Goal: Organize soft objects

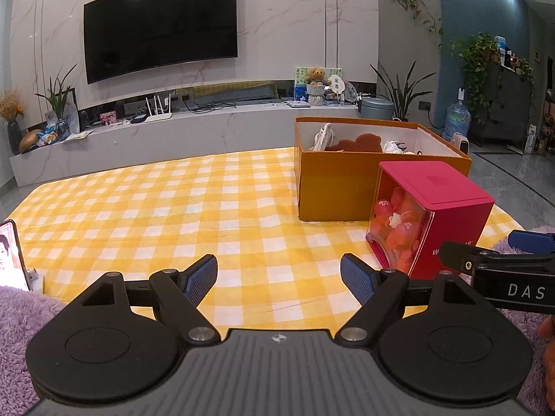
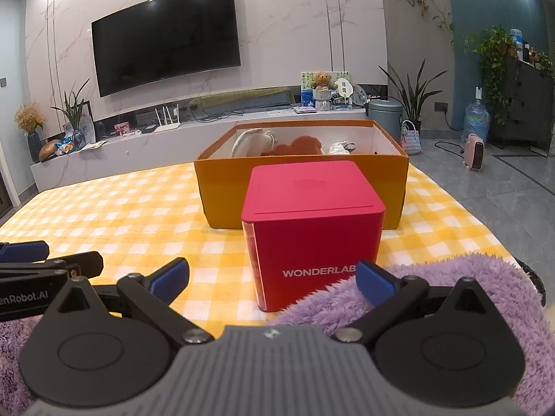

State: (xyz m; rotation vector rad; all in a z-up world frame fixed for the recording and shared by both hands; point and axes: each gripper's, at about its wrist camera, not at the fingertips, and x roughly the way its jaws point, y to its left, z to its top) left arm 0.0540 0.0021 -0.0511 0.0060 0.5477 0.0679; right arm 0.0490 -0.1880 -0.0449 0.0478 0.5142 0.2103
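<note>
An orange box stands open on the yellow checked cloth. It holds a white soft toy, a brown plush and another white item. It also shows in the right wrist view with the white toy and brown plush inside. A red WONDERLAB box stands in front of it, also in the left wrist view. My left gripper is open and empty above the cloth. My right gripper is open and empty just before the red box.
Purple fluffy fabric lies at the near edge, right and left. A phone stands at the far left. A TV unit with clutter, plants and a teddy bear lines the back wall.
</note>
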